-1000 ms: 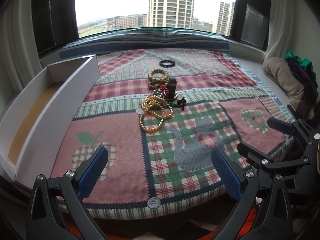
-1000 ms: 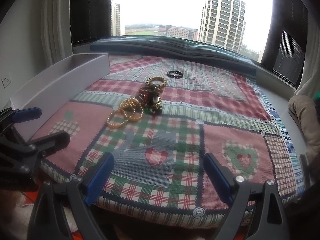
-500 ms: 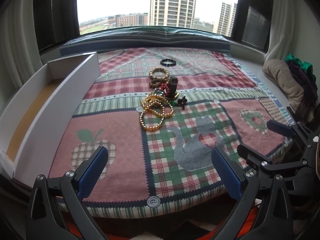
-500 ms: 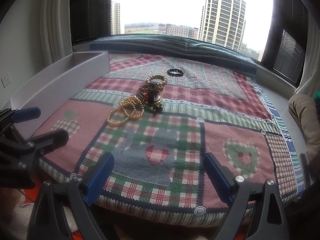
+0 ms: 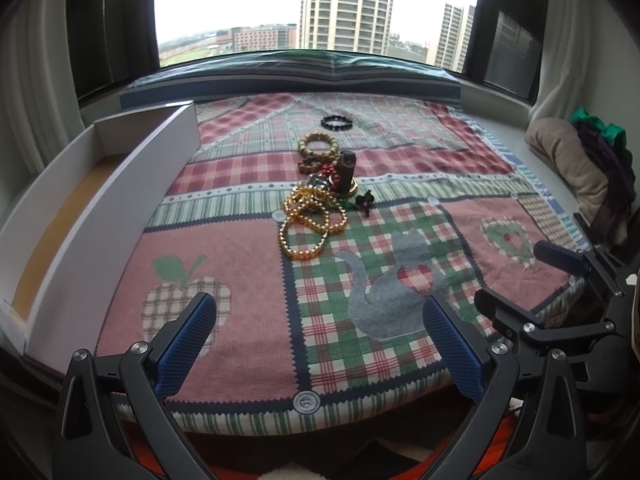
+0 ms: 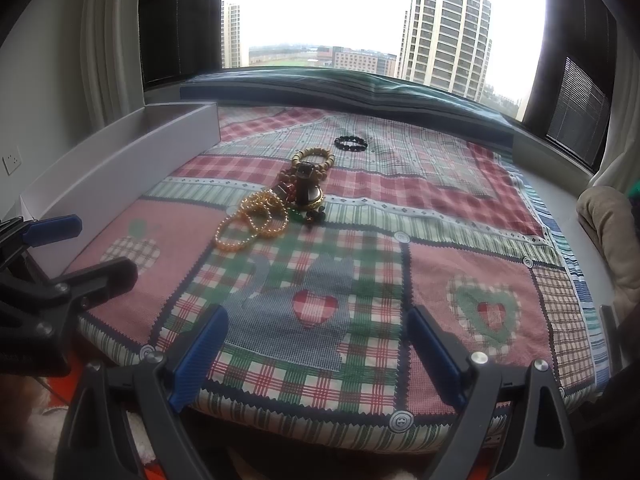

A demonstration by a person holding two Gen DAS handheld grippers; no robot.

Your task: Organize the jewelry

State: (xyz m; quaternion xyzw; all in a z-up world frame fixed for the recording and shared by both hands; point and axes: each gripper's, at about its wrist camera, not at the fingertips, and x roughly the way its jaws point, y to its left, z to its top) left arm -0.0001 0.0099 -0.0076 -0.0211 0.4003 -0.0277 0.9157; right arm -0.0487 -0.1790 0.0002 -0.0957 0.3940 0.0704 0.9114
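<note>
A heap of jewelry lies mid-quilt: gold bead strands [image 5: 310, 220] [image 6: 252, 220], a tan wooden bead bracelet [image 5: 318, 146] [image 6: 314, 158], red beads and a dark upright piece [image 5: 346, 174] [image 6: 306, 186]. A black bead bracelet [image 5: 337, 122] [image 6: 351, 144] lies alone farther back. My left gripper [image 5: 320, 318] hangs open over the quilt's near edge, empty. My right gripper [image 6: 318, 330] is open and empty too, beside it. Each gripper shows at the edge of the other's view, the right gripper [image 5: 528, 284] and the left gripper [image 6: 84, 248].
A long white open tray [image 5: 120, 192] [image 6: 120, 160] with a tan floor runs along the quilt's left side. The patchwork quilt [image 5: 224, 248] covers a window ledge. A beige cushion [image 5: 568, 168] and green and purple cloth sit at the right. A window is behind.
Both views have crept slightly forward toward the quilt; the jewelry has not moved and both grippers stay open.
</note>
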